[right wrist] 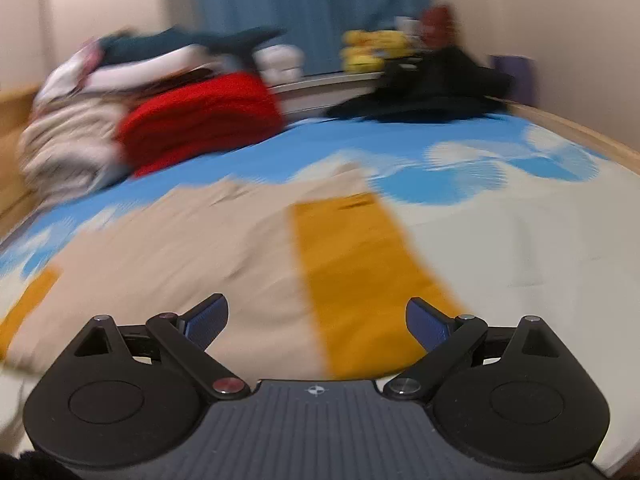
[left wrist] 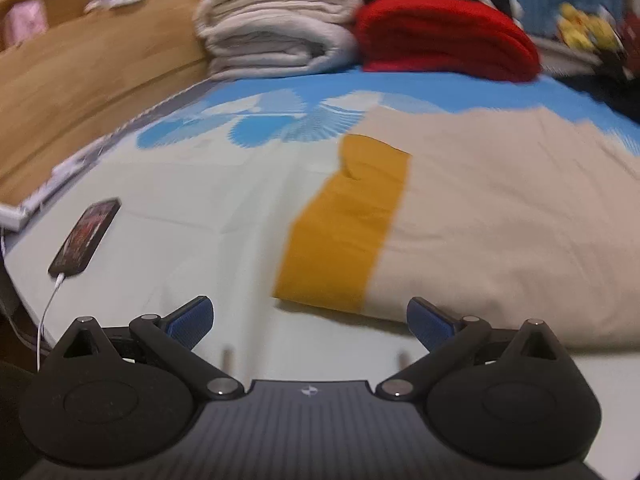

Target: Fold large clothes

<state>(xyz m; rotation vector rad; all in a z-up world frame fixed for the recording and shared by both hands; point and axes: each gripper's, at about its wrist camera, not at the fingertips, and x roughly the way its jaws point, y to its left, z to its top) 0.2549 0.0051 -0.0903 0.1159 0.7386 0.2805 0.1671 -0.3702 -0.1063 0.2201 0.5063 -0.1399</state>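
A large beige garment [left wrist: 500,216] with a mustard-yellow sleeve [left wrist: 344,232] lies spread flat on the bed. In the right wrist view the same beige garment [right wrist: 180,248] shows a yellow band [right wrist: 360,272] on the right and another yellow patch [right wrist: 28,304] at the far left. My left gripper [left wrist: 310,320] is open and empty, just before the sleeve's near edge. My right gripper [right wrist: 316,320] is open and empty, above the garment's near part. Both views are blurred.
A blue and pale bedsheet [left wrist: 192,208] covers the bed. A phone on a cable [left wrist: 86,236] lies at the left. Folded white towels [left wrist: 272,36] and a red pile [left wrist: 444,36] stand at the back, with dark clothes [right wrist: 432,92] and a wooden frame [left wrist: 80,80].
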